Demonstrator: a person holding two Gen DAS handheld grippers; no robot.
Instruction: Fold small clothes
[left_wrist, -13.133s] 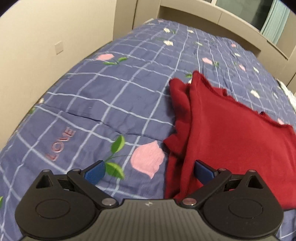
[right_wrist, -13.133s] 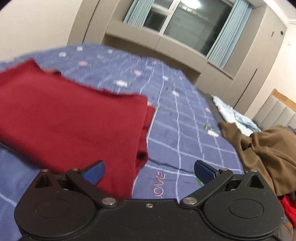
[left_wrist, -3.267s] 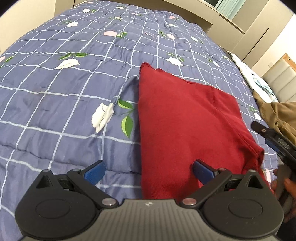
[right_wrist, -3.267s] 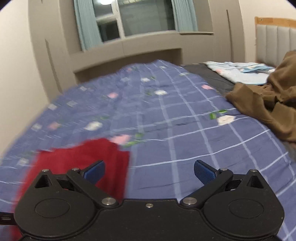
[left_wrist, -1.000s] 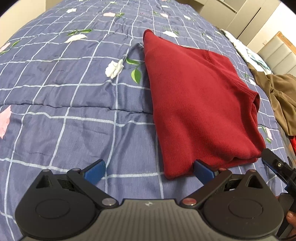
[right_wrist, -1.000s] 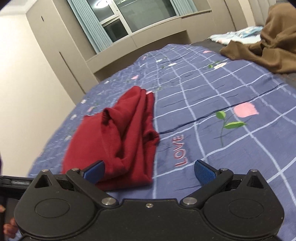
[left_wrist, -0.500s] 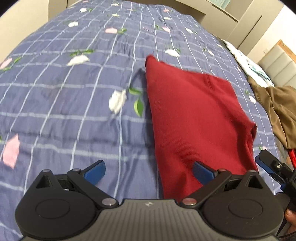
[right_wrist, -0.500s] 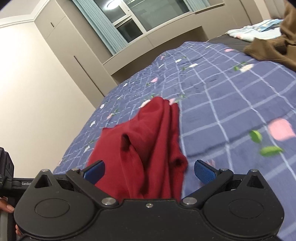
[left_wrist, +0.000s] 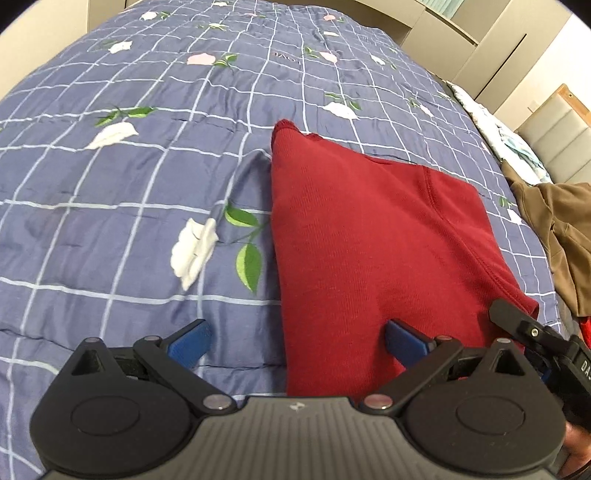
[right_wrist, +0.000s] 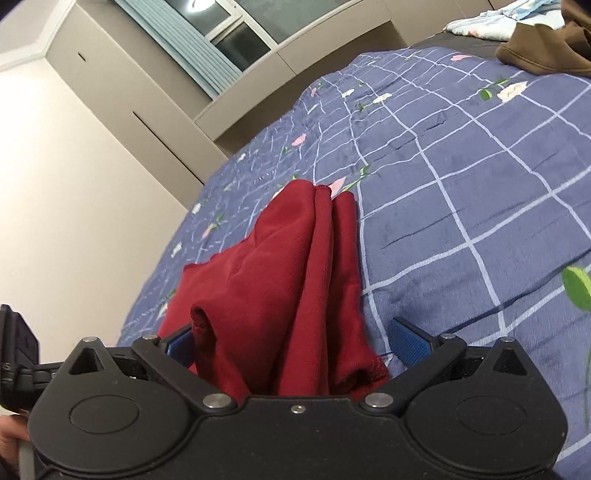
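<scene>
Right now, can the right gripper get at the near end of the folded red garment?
Probably yes. The right gripper is open, and the red garment's bunched near end already sits between its fingers on the quilt, with nothing in the way.

This place is a bedroom in a home. A large bed fills most of both views, and it is covered with a blue quilt (left_wrist: 129, 206) that has a white grid and stitched flowers. At the far side there is a padded headboard (left_wrist: 554, 129) in beige with a wooden edge. Along the wall stand built-in wardrobes (right_wrist: 122, 99) in a grey-beige colour, and between them a window (right_wrist: 236, 26) with pale blue curtains (right_wrist: 184, 48). Clothes lie loose on the bed: a red garment (left_wrist: 362, 236), a brown one (left_wrist: 565, 229), and some light printed fabric (right_wrist: 495, 18).
</scene>
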